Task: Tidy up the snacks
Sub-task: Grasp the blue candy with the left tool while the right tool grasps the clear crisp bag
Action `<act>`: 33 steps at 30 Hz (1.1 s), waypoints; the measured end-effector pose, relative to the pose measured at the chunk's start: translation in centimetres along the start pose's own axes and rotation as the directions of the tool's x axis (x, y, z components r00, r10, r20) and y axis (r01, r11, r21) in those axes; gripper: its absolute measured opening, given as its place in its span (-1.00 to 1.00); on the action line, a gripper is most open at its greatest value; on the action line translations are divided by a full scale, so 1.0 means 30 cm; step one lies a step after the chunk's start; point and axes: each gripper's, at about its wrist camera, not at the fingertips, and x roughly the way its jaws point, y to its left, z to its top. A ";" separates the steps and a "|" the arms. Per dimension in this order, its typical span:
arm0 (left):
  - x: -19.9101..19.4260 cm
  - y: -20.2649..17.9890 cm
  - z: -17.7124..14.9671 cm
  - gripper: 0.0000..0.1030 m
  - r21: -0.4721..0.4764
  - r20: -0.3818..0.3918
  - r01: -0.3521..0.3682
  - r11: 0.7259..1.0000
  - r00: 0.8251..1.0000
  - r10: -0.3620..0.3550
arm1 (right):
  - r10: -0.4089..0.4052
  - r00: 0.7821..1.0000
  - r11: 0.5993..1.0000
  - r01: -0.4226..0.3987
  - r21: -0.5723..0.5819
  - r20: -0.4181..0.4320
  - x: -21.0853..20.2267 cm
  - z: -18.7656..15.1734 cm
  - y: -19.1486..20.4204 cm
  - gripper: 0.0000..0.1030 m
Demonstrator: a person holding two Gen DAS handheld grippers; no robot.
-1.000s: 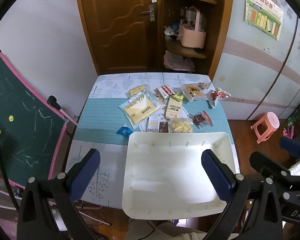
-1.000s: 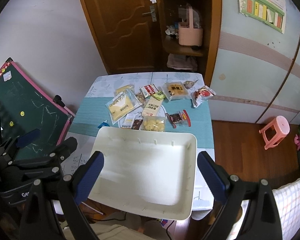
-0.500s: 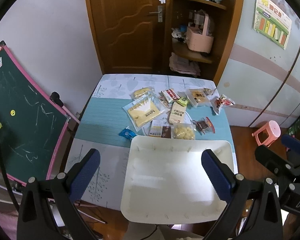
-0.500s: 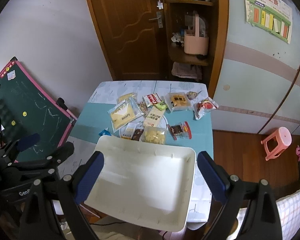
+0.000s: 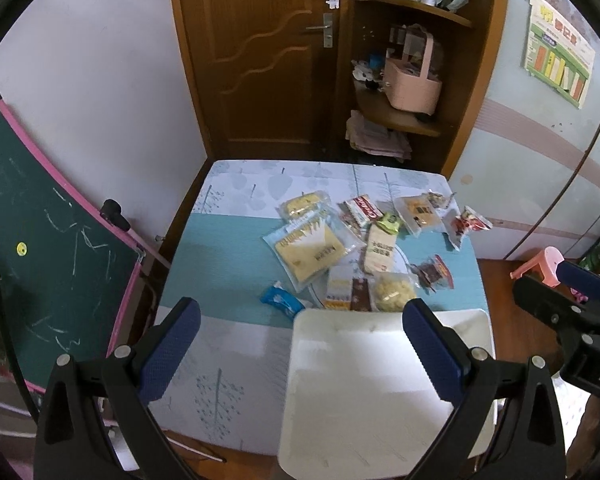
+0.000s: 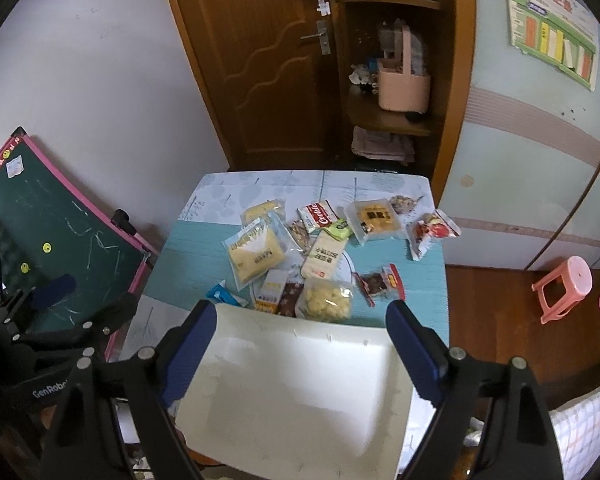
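Several snack packets lie in a heap on the far half of the table point(image 5: 228, 264): a big yellow cracker bag point(image 5: 308, 250) point(image 6: 254, 254), a small blue packet point(image 5: 280, 300) point(image 6: 224, 296), a clear bag of yellow puffs point(image 5: 394, 292) point(image 6: 326, 300) and a red packet point(image 5: 466, 224) point(image 6: 432, 232). A white tray point(image 5: 380, 400) point(image 6: 300, 392) sits empty on the near half. My left gripper point(image 5: 300, 312) hangs open above the tray's left edge. My right gripper point(image 6: 302, 312) hovers over the tray, its jaws closing, wide apart, with nothing gripped.
A green chalkboard point(image 5: 40, 264) leans at the left of the table. Behind the table are a wooden door point(image 5: 260, 60) and a shelf with a pink basket point(image 5: 412, 84). A pink stool point(image 6: 564, 288) stands on the floor to the right.
Both grippers have moved forward over the table, so the snacks look nearer and the tray sits lower in both views. The right jaws have narrowed a little.
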 end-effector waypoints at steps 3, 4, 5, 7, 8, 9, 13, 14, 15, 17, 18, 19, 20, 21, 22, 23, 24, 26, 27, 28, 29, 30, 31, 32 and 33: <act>0.076 0.047 0.036 0.96 0.011 -0.011 -0.016 1.000 1.000 0.016 | 0.006 1.000 1.000 -0.006 0.005 -0.021 0.061 0.027 0.018 0.69; 0.106 0.065 0.049 0.96 0.013 -0.017 -0.016 1.000 1.000 0.016 | 0.001 1.000 1.000 -0.001 0.006 -0.032 0.088 0.037 0.023 0.69; 0.120 0.074 0.053 0.96 0.013 -0.020 -0.014 1.000 1.000 0.015 | -0.003 0.999 1.000 0.003 0.007 -0.039 0.108 0.044 0.025 0.69; 0.181 0.115 0.077 0.96 0.010 -0.034 0.002 1.000 0.999 -0.001 | -0.014 0.998 1.000 0.014 0.011 -0.058 0.156 0.064 0.028 0.67; 0.206 0.134 0.085 0.96 0.001 -0.041 0.004 1.000 0.999 -0.004 | -0.020 0.998 1.000 0.021 0.014 -0.067 0.179 0.073 0.027 0.67; 0.238 0.160 0.102 0.96 -0.015 -0.050 0.006 1.000 0.999 -0.006 | -0.027 0.997 0.999 0.029 0.019 -0.078 0.205 0.084 0.022 0.67; 0.342 0.250 0.144 0.96 -0.088 -0.077 0.011 0.996 0.997 -0.018 | -0.046 0.992 0.998 0.051 0.046 -0.114 0.295 0.117 -0.008 0.67; 0.365 0.265 0.150 0.96 -0.101 -0.086 0.010 0.995 0.996 -0.019 | -0.046 0.991 0.997 0.053 0.058 -0.127 0.321 0.124 -0.021 0.67; 0.395 0.283 0.156 0.96 -0.115 -0.099 0.006 0.993 0.995 -0.018 | -0.040 0.990 0.996 0.050 0.067 -0.139 0.343 0.129 -0.031 0.67; 0.467 0.313 0.165 0.96 -0.137 -0.130 -0.012 0.990 0.992 -0.006 | -0.038 0.986 0.995 0.052 0.084 -0.161 0.384 0.136 -0.045 0.67; 0.499 0.322 0.162 0.96 -0.143 -0.150 -0.019 0.990 0.989 -0.002 | -0.041 0.984 0.994 0.057 0.090 -0.174 0.409 0.140 -0.056 0.67; 0.535 0.332 0.160 0.96 -0.150 -0.172 -0.018 0.989 0.985 -0.009 | -0.046 0.982 0.993 0.065 0.095 -0.184 0.432 0.145 -0.066 0.67; 0.556 0.341 0.154 0.96 -0.156 -0.186 -0.015 0.988 0.982 -0.014 | -0.049 0.980 0.992 0.070 0.102 -0.195 0.452 0.149 -0.077 0.67; 0.591 0.348 0.145 0.96 -0.168 -0.211 -0.015 0.986 0.977 -0.021 | -0.045 0.977 0.991 0.070 0.112 -0.211 0.478 0.152 -0.090 0.67; 0.632 0.355 0.133 0.96 -0.185 -0.240 -0.011 0.983 0.970 -0.034 | -0.038 0.973 0.990 0.068 0.125 -0.226 0.499 0.152 -0.101 0.67; 0.661 0.360 0.120 0.96 -0.194 -0.260 -0.006 0.981 0.964 -0.045 | -0.032 0.968 0.988 0.069 0.141 -0.247 0.523 0.151 -0.115 0.67; 0.692 0.358 0.107 0.96 -0.203 -0.283 -0.003 0.979 0.958 -0.055 | -0.027 0.962 0.986 0.070 0.153 -0.270 0.554 0.145 -0.129 0.67; 0.766 0.348 0.078 0.96 -0.211 -0.328 -0.001 0.977 0.942 -0.070 | -0.032 0.952 0.985 0.083 0.154 -0.305 0.601 0.134 -0.140 0.67; 0.798 0.338 0.065 0.96 -0.211 -0.347 0.001 0.977 0.935 -0.076 | -0.043 0.943 0.984 0.097 0.149 -0.329 0.637 0.122 -0.147 0.67; 0.821 0.331 0.052 0.96 -0.212 -0.365 -0.001 0.977 0.928 -0.078 | -0.047 0.936 0.984 0.104 0.145 -0.349 0.666 0.108 -0.151 0.67; 0.856 0.321 0.037 0.96 -0.217 -0.388 0.000 0.976 0.918 -0.086 | -0.047 0.930 0.984 0.106 0.144 -0.364 0.688 0.098 -0.154 0.67; 0.889 0.315 0.027 0.96 -0.222 -0.408 0.001 0.975 0.908 -0.094 | -0.046 0.921 0.983 0.110 0.144 -0.387 0.726 0.082 -0.159 0.67; 0.917 0.311 0.016 0.96 -0.231 -0.425 0.002 0.973 0.899 -0.103 | -0.045 0.910 0.982 0.116 0.148 -0.413 0.759 0.067 -0.167 0.67; 0.945 0.304 0.008 0.96 -0.242 -0.441 0.007 0.970 0.890 -0.116 | -0.037 0.898 0.981 0.115 0.153 -0.438 0.797 0.047 -0.172 0.67; 0.976 0.299 -0.003 0.96 -0.253 -0.463 0.001 0.967 0.878 -0.122 | -0.035 0.891 0.981 0.117 0.154 -0.453 0.824 0.037 -0.176 0.67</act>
